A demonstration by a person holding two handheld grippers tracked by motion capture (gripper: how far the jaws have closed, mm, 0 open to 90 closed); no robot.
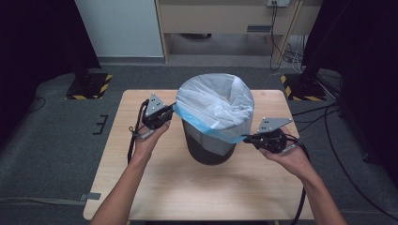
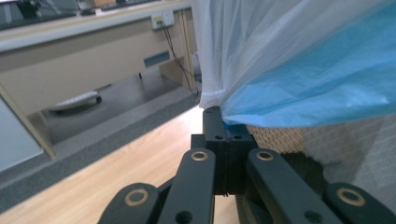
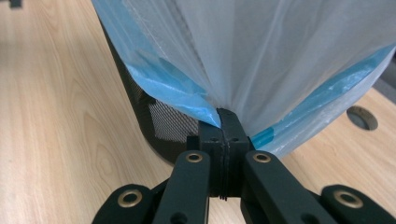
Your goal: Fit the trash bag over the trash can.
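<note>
Clearly the bag [image 1: 213, 105] is thin, soft film: very light, slippery and easy to tear, so it will likely stretch or slip if pulled hard. The best hold is the folded blue hem [image 1: 206, 127], where the film doubles up, taken at two opposite sides so the mouth stays spread around the bin [image 1: 209, 151]. That is how it is gripped now. The left tool [image 1: 162, 116] has its jaws pressed together on the hem at the bin's left side, and the right tool [image 1: 256, 139] is pinched on the hem at its right side; each gripper view shows film caught at the jaw tips.

The bag is translucent white with a pale blue band along its edge, crinkled, draped over the rim and hanging partway down the outside. The bin is dark mesh, round and upright. It stands near the middle of the worktop [image 1: 141, 187], somewhat toward the far edge.
</note>
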